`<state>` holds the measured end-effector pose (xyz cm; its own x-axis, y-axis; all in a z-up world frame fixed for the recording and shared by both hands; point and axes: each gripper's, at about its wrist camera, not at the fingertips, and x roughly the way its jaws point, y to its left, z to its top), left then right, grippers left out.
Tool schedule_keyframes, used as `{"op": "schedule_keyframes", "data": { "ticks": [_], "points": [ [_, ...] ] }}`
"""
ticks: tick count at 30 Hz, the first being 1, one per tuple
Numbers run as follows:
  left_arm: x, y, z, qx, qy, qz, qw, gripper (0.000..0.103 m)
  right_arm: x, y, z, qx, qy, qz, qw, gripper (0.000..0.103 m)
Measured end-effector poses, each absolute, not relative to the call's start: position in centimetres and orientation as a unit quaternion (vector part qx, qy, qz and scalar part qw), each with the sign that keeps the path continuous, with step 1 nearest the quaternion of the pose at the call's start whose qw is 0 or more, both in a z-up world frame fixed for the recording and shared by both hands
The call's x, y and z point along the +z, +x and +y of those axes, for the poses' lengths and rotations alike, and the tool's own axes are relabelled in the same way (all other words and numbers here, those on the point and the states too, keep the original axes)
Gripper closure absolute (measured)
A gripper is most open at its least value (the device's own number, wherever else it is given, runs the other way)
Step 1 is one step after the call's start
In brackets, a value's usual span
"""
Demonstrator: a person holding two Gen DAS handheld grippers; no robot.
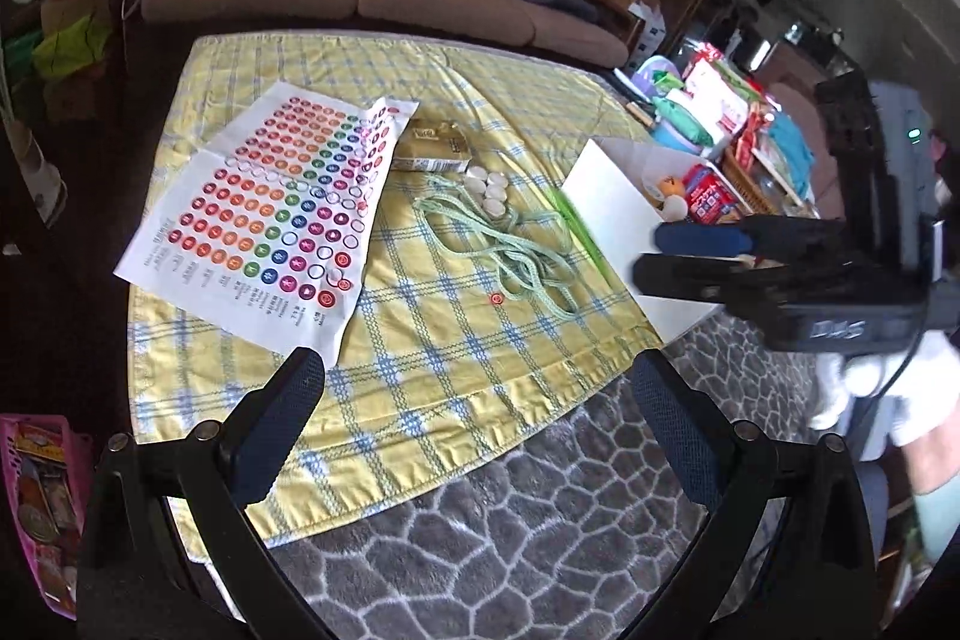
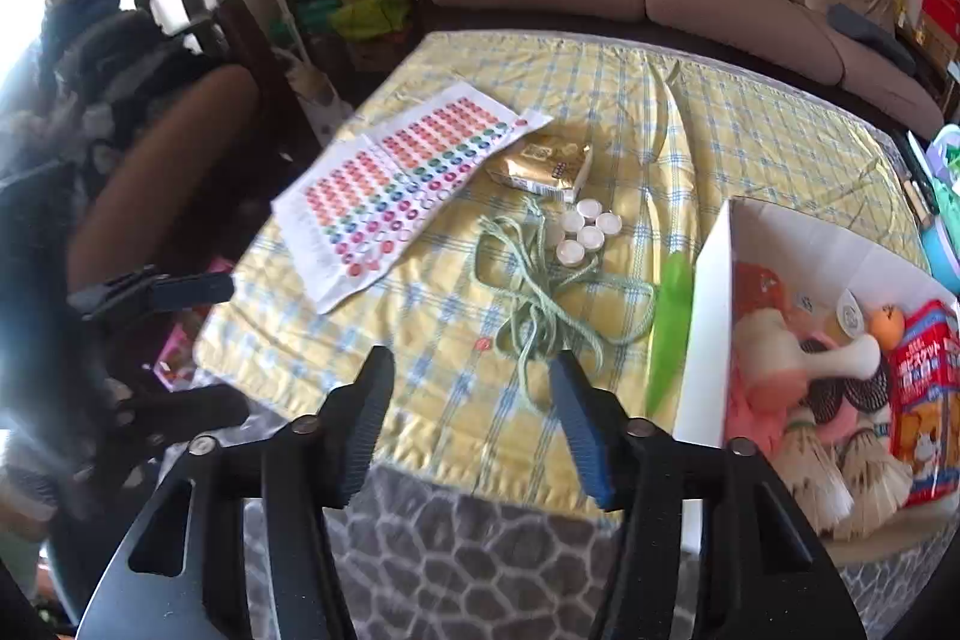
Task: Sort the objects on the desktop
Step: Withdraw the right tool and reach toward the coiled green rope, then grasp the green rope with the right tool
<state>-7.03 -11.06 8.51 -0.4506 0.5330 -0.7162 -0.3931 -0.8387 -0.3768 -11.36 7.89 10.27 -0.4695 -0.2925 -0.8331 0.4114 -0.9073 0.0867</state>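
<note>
White box (image 2: 708, 316) sitting at table edge, collecting sorted items; green cord (image 2: 540, 322), sticker sheet (image 2: 396, 196) awaiting sorting; left gripper (image 1: 474, 400) and right gripper (image 2: 471, 400) hovering, jaws spread, holding nothing.

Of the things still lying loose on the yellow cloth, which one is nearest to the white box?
The green strip. It lies right along the wall of the white box, while the green cord, white caps, gold packet and sticker sheet lie farther left.

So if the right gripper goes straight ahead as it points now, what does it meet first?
Most likely the green cord, tangled on the yellow tablecloth just beyond the open right gripper. Depth is hard to judge; it might touch the cloth first.
</note>
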Motion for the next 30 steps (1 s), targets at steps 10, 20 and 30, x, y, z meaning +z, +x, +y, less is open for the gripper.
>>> {"op": "schedule_keyframes", "data": {
  "ticks": [10,20,30],
  "points": [
    [7.9,-11.3,-12.1,0.846,-0.443,-0.117,0.273,0.006,3.9,-17.0,7.0,-0.848,0.495,0.1,0.161,0.056],
    [6.8,-13.2,-13.1,0.83,-0.447,-0.188,0.277,0.005,1.6,-18.9,6.7,-0.845,0.502,0.11,0.149,0.056],
    [5.3,-13.5,-12.4,0.788,-0.458,-0.268,0.311,0.005,2.3,-17.8,7.4,-0.837,0.506,0.056,0.199,0.095]
  ]
}}
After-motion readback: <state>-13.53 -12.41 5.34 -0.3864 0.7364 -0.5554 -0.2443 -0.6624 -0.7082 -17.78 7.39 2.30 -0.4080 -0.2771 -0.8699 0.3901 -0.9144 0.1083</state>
